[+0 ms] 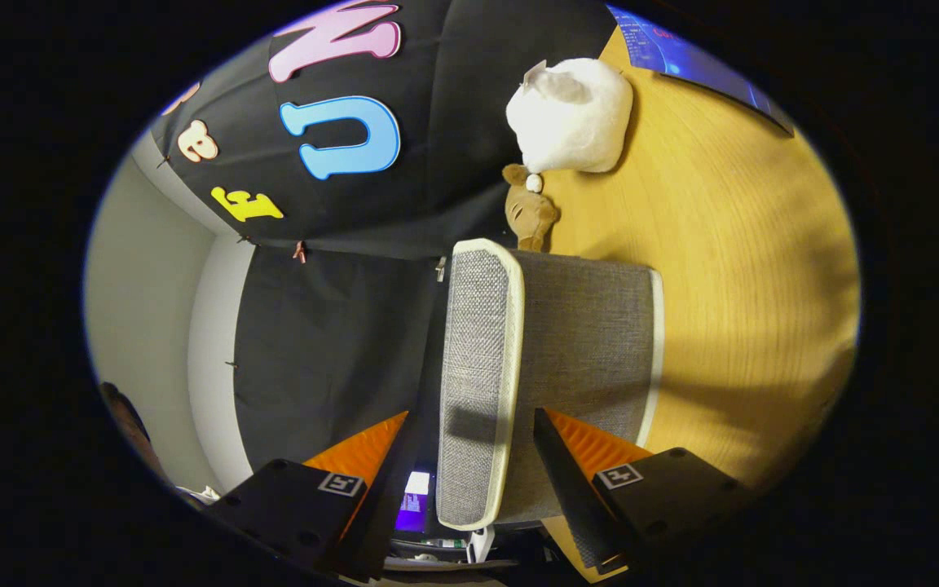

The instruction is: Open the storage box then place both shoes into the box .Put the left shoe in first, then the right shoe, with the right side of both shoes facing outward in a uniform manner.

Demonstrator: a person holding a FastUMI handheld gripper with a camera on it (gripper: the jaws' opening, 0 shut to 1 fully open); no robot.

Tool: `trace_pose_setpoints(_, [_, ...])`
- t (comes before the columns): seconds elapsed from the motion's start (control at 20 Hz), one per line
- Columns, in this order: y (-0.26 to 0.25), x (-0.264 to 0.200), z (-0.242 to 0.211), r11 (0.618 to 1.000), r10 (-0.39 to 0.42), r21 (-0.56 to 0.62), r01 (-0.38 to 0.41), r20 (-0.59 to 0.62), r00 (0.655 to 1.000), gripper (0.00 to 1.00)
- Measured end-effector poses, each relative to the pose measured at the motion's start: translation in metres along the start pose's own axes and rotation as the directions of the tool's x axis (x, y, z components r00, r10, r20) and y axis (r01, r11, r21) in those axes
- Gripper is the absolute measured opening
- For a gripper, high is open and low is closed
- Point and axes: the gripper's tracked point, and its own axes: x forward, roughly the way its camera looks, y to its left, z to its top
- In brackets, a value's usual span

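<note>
A wooden table [730,269] runs along a black cloth wall [331,326], and the whole scene is rolled on its side, so the gripper is evidently held turned over.

The box [575,350], grey woven fabric with pale trim, stands on the table against the cloth. Its lid [478,383], a grey panel edged in white, lies between the two fingers and reaches on beyond them. The gripper [473,444] is spread wide, one finger on either side of the lid edge, with a clear gap on each side; neither finger presses on it, so it has hold of nothing.

Whether the lid is already lifted off the box or lies flush on it I cannot tell from this angle. I would judge the work to be at its first step, the opening of the box. No shoe is in sight, so both the left and the right are yet to go in.

Beyond the box, a small brown toy [531,214] sits on the table, touching a white plush one [571,114]. A lit screen [698,57] stands at the far edge.
</note>
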Motion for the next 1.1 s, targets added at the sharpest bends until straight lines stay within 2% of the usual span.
trace_pose_setpoints(0.05, [-0.001,0.002,-0.001,1.0,0.007,0.005,-0.007,-0.003,1.0,0.87])
trace_pose_setpoints(0.15, [0.0,0.005,-0.004,1.0,0.017,0.027,-0.016,-0.009,1.0,0.75])
trace_pose_setpoints(0.25, [0.002,0.007,-0.005,0.999,0.021,0.035,-0.021,-0.006,1.0,0.75])
trace_pose_setpoints(0.3, [-0.003,0.009,-0.006,1.0,0.0,0.032,0.0,-0.011,1.0,0.67])
trace_pose_setpoints(0.35, [-0.006,0.009,-0.007,0.999,-0.006,0.051,0.006,-0.01,1.0,0.52])
trace_pose_setpoints(0.45, [0.013,0.001,0.004,0.997,0.04,0.065,-0.041,0.017,0.999,0.21])
trace_pose_setpoints(0.5, [0.018,-0.001,0.003,0.999,0.024,0.039,-0.025,0.023,0.999,0.06])
trace_pose_setpoints(0.65, [0.038,0.004,-0.003,1.0,-0.005,-0.028,0.006,0.021,1.0,0.05])
trace_pose_setpoints(0.8, [0.082,0.01,-0.001,0.997,0.014,-0.078,-0.01,0.05,0.999,0.05])
trace_pose_setpoints(1.1, [0.158,0.067,-0.003,0.976,0.003,-0.217,0.012,0.067,0.998,0.05])
